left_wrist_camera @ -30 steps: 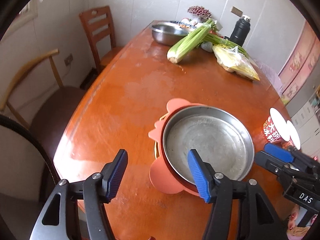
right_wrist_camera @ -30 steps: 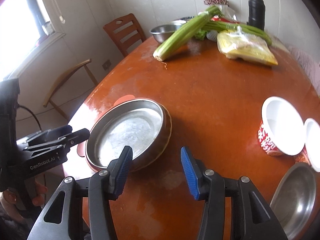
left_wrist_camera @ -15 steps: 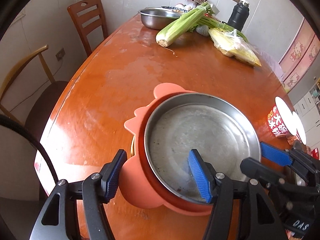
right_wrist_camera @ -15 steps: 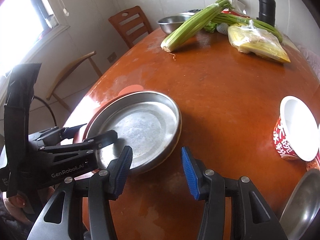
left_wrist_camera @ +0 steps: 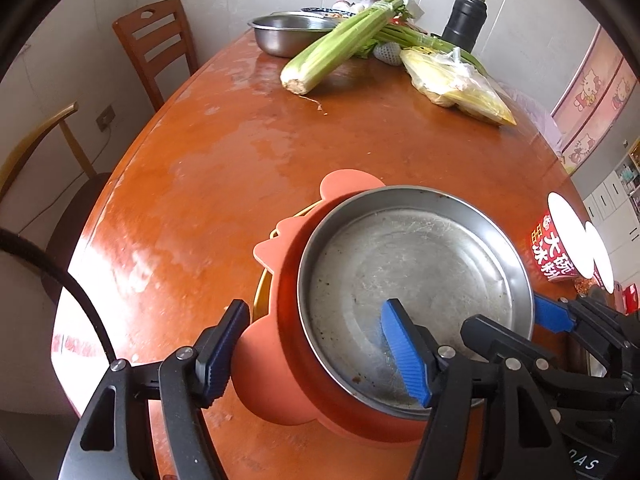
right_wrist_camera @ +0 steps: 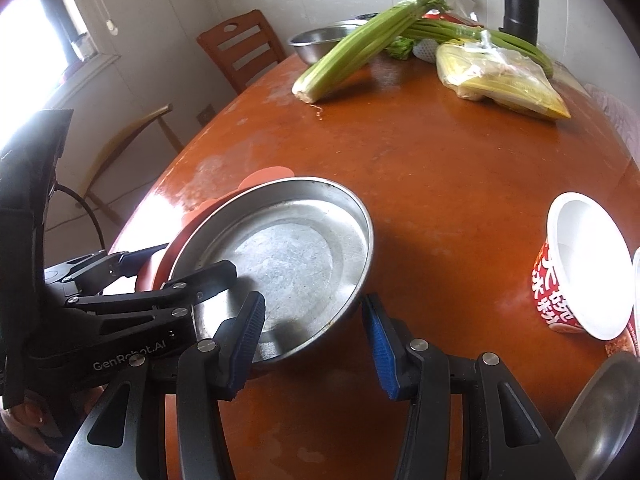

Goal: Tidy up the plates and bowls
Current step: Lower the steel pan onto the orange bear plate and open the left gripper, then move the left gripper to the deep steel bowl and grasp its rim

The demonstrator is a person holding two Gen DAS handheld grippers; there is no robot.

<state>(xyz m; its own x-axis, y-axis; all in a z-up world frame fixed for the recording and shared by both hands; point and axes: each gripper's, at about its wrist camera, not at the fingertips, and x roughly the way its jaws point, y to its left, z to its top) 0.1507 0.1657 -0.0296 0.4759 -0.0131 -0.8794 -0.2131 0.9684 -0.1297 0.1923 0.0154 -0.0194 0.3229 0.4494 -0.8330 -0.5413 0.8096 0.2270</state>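
Observation:
A steel plate (left_wrist_camera: 416,280) rests inside a salmon bowl with ears (left_wrist_camera: 276,364), and a yellow rim (left_wrist_camera: 262,300) peeks out beneath the bowl. My left gripper (left_wrist_camera: 312,354) straddles the near edge of this stack. One finger is outside the bowl's ear and the other is over the plate's floor. Its jaws are opening and the pads press on nothing. My right gripper (right_wrist_camera: 313,346) is open across the steel plate (right_wrist_camera: 288,252) at its near right rim, one pad inside and one just outside.
A red instant-noodle cup (right_wrist_camera: 576,264) stands to the right, with a steel bowl (right_wrist_camera: 600,412) at the near right corner. Celery (left_wrist_camera: 340,40), a steel basin (left_wrist_camera: 284,32), a yellow bag (left_wrist_camera: 456,84) and a black flask (left_wrist_camera: 466,20) crowd the far end. Chairs (left_wrist_camera: 156,48) stand along the left.
Both grippers have come down closer to the stacked plate. The left jaws have spread wider and now reach around the bowl's near edge. The right gripper has closed in on the plate's rim.

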